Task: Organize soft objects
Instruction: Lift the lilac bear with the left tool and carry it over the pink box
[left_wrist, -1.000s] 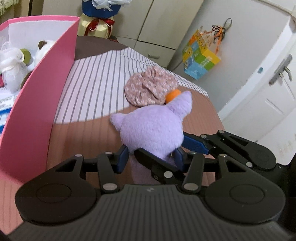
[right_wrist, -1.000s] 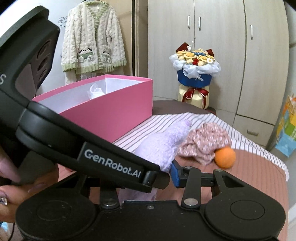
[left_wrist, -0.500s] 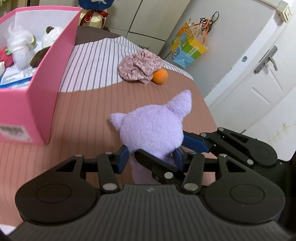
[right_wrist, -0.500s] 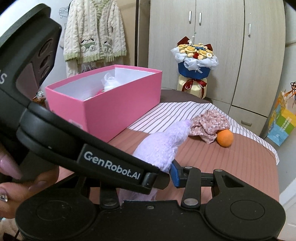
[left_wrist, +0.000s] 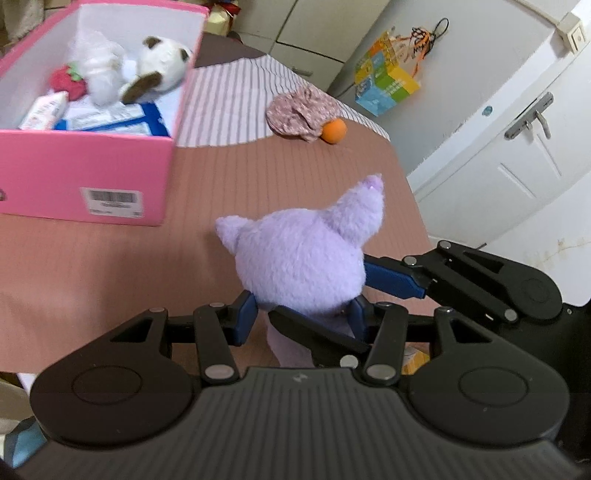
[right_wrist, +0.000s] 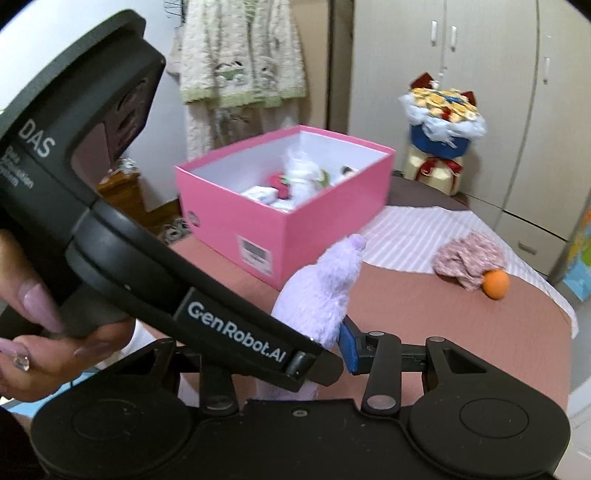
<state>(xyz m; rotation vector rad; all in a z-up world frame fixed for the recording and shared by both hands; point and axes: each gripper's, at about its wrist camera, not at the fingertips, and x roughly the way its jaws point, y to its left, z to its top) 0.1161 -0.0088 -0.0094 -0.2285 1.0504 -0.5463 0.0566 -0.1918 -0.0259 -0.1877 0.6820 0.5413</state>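
A purple plush toy with pointed ears hangs above the brown-striped bed cover, seen from behind. My left gripper is shut on its lower body, blue pads pressing both sides. A finger of the right gripper presses into the toy from the right. In the right wrist view the purple plush toy sits against my right gripper, whose left finger is hidden behind the left gripper's black body. The open pink box stands to the left and holds several soft toys.
A floral cloth and an orange ball lie on the bed farther back. A bouquet stands by the wardrobe, and a knitted cardigan hangs behind the box. The bed's edge and a white door are on the right. A hand grips the left handle.
Both grippers have risen and drawn back with the purple toy in them. The pink box's inside has come into view, and the cloth and ball now look farther away.
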